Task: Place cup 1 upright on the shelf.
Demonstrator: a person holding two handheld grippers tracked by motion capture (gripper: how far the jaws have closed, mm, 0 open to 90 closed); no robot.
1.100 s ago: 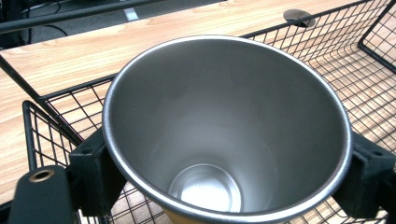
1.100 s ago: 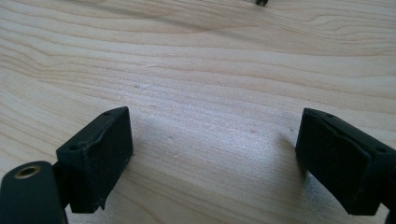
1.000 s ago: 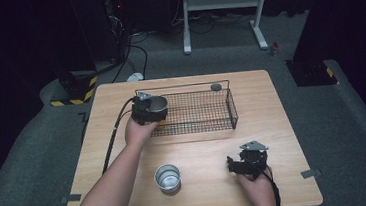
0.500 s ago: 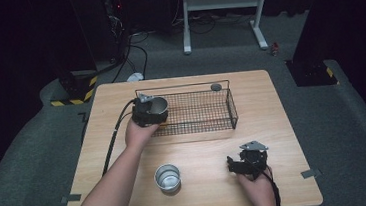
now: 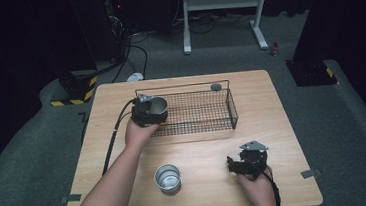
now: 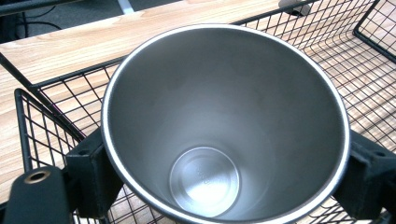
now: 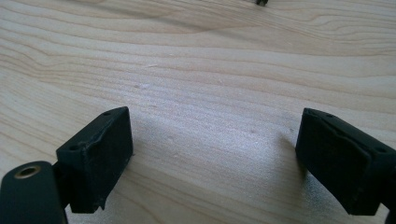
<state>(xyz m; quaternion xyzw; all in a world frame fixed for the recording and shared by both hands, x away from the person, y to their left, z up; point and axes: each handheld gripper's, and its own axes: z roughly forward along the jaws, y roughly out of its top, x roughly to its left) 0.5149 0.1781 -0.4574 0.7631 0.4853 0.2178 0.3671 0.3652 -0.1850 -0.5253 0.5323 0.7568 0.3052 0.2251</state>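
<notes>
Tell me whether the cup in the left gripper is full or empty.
Empty. The left gripper view looks straight into the cup, and its bare steel bottom shows with nothing in it. It is held over the basket.

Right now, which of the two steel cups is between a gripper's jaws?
The steel cup at the wire basket, between the left gripper's jaws. The other cup stands free on the table's near side.

Wooden table (image 5: 200, 146): wire basket (image 5: 207, 112), steel cup (image 5: 168, 177)

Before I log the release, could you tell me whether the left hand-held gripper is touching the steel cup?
Touching. In the left gripper view the steel cup sits between the left hand-held gripper, both black pads against its outer wall; its jaws have just been opening.
</notes>
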